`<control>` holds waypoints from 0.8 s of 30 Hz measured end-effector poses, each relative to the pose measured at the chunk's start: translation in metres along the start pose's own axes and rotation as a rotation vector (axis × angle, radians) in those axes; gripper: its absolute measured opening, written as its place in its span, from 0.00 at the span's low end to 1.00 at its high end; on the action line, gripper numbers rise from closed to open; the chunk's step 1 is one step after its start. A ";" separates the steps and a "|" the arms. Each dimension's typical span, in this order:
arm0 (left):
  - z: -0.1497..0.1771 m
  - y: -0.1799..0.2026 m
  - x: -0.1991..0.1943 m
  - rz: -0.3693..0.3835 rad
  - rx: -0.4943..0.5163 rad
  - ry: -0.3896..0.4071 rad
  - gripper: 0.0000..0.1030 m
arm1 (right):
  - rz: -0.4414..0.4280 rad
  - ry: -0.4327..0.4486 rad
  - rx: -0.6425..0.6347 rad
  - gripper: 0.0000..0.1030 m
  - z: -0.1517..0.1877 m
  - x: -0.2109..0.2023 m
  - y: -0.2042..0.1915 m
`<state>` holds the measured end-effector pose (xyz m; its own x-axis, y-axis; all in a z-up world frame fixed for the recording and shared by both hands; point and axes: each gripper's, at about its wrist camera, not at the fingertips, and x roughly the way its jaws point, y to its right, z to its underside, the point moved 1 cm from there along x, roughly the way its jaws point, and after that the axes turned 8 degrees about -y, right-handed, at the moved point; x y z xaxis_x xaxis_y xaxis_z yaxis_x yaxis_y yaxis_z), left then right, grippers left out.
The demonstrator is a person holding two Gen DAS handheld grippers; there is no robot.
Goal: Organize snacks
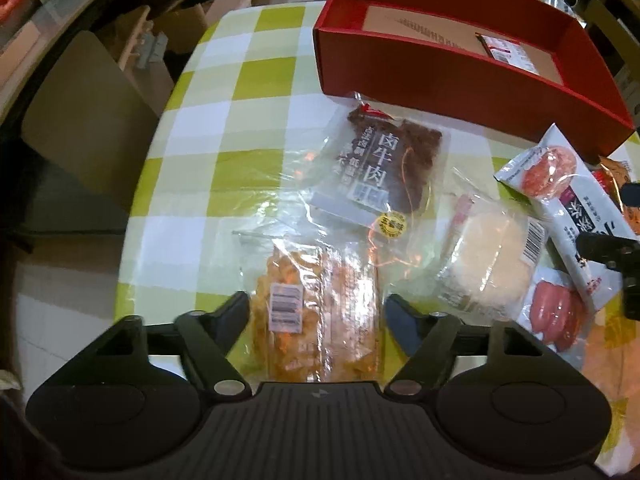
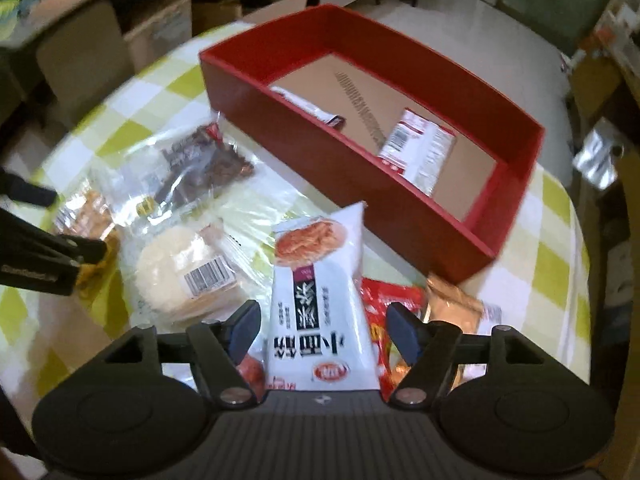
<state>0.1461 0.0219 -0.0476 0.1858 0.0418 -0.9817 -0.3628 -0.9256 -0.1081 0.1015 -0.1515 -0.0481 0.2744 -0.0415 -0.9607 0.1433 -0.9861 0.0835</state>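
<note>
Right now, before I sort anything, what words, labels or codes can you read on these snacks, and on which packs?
"卤牛肉": large white characters on the beef jerky packet.
"五香味": its round yellow sticker, barely legible.
White packet: bold black characters, upside down, not reliably readable.
Barcodes on the orange snack packet, the round cake packet and the carton in the red box: digits too small.

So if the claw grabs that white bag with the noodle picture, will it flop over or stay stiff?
Probably a bit of both. The white bag looks puffed and full, so its middle should hold shape, but its flat sealed top edge may bend. Its glossy wrapper looks slippery, so it might slide in the right claw. It seems light for its size.
</note>
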 end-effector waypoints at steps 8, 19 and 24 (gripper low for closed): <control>-0.004 -0.009 0.012 -0.012 -0.007 -0.010 0.95 | 0.152 -0.059 -0.138 0.74 -0.005 0.034 -0.026; -0.001 -0.005 0.028 0.002 0.016 -0.081 0.79 | 0.039 -0.053 -0.012 0.54 -0.005 0.025 0.002; 0.004 -0.009 0.017 0.007 0.007 -0.061 0.78 | 0.006 -0.010 0.033 0.53 -0.004 0.003 0.009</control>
<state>0.1487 0.0320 -0.0643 0.1270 0.0584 -0.9902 -0.3704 -0.9233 -0.1020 0.1074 -0.1602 -0.0489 0.2655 -0.0489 -0.9629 0.1099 -0.9907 0.0806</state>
